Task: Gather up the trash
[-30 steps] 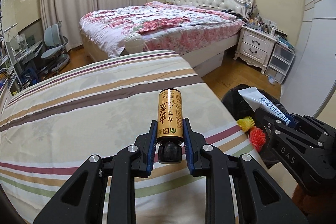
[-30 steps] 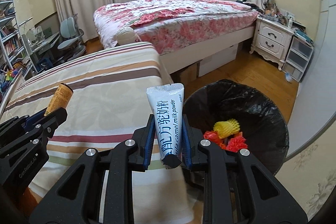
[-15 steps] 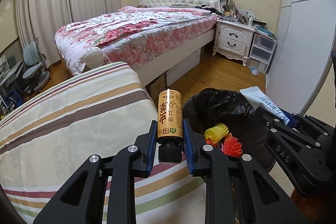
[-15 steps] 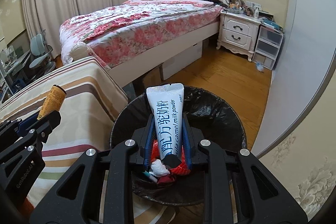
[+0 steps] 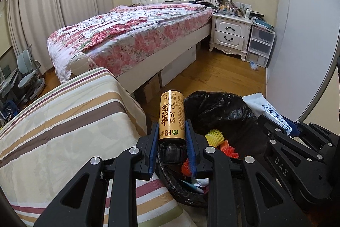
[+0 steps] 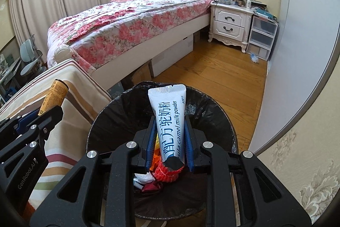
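Note:
My left gripper point(image 5: 171, 131) is shut on a small amber bottle point(image 5: 171, 117) with a black cap, held at the left rim of the black-bagged trash bin point(image 5: 223, 107). My right gripper point(image 6: 170, 131) is shut on a white milk powder sachet point(image 6: 170, 118) and holds it over the open bin point(image 6: 119, 116). The bin holds red and yellow foam nets point(image 5: 214, 136) and scraps of paper. The right gripper and sachet point(image 5: 265, 110) show at the right of the left wrist view. The bottle point(image 6: 54, 97) shows at the left of the right wrist view.
A striped cloth-covered surface point(image 5: 63, 124) lies left of the bin. A bed with a floral cover point(image 5: 131, 33) stands behind, a white nightstand point(image 5: 231, 34) and plastic drawers point(image 5: 260, 46) at the back right. Wood floor point(image 6: 223, 78) runs past the bin to a grey wall panel.
Both grippers have swung right, from above the striped surface to the bin. The sachet now hangs over the bin's opening and the bottle is at its left rim. Both stay gripped.

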The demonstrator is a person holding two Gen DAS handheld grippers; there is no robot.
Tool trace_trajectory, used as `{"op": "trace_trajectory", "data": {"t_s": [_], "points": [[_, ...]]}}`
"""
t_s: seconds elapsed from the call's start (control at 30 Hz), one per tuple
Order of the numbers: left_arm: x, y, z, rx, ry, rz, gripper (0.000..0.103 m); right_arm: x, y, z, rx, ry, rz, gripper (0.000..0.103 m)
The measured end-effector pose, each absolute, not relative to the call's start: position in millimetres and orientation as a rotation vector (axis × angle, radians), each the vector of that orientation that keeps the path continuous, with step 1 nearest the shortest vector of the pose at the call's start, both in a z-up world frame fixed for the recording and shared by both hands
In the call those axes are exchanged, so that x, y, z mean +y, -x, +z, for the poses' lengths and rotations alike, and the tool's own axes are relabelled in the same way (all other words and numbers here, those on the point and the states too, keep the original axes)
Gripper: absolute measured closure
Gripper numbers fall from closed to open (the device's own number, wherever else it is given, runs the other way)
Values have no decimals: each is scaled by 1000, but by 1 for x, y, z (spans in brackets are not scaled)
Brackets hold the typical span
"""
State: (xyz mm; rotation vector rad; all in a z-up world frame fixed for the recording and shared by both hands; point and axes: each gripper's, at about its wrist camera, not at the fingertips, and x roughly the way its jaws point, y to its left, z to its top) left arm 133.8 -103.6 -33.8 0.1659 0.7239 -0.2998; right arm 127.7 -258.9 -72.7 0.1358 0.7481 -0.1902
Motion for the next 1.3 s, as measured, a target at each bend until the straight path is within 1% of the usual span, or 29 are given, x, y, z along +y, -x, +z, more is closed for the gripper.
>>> {"op": "trace_trajectory", "data": {"t_s": [0.1, 0.17, 0.23, 0.3, 0.33, 0.4, 0.5, 0.57, 0.63, 0.7, 0.77, 0.93, 1.1, 1.17, 1.3], "points": [[-108, -137, -36, 735, -168, -304, 78, -264, -133, -77, 759, -148, -197, 78], [-110, -139, -38, 744, -174, -310, 78, -266, -134, -79, 759, -154, -204, 74], [-111, -140, -39, 746, -184, -307, 69, -268, -135, -80, 760, -158, -211, 72], [-113, -141, -39, 740, -187, -302, 51, -268, -135, -82, 763, -162, -215, 67], [-113, -141, -38, 737, -186, -300, 48, -269, -136, -82, 763, -164, -218, 63], [-113, -140, -38, 732, -187, -295, 35, -270, -136, -82, 761, -165, -223, 61], [-111, -138, -38, 726, -186, -289, 33, -270, -134, -82, 760, -166, -233, 58], [-108, -136, -37, 723, -183, -283, 32, -269, -132, -80, 757, -165, -237, 51], [-105, -135, -35, 717, -179, -274, 31, -267, -129, -78, 752, -159, -241, 48], [-100, -132, -33, 712, -177, -264, 29, -265, -126, -76, 747, -154, -241, 41], [-94, -128, -31, 706, -176, -253, 29, -261, -122, -74, 740, -155, -240, 34], [-73, -115, -27, 702, -158, -213, 26, -249, -111, -72, 740, -148, -226, 27], [-51, -101, -21, 699, -137, -184, 25, -235, -96, -66, 728, -143, -208, 25], [-43, -94, -19, 693, -130, -174, 24, -230, -90, -62, 716, -139, -204, 22], [-29, -78, -14, 676, -117, -162, 24, -218, -76, -54, 695, -126, -192, 21]]}}
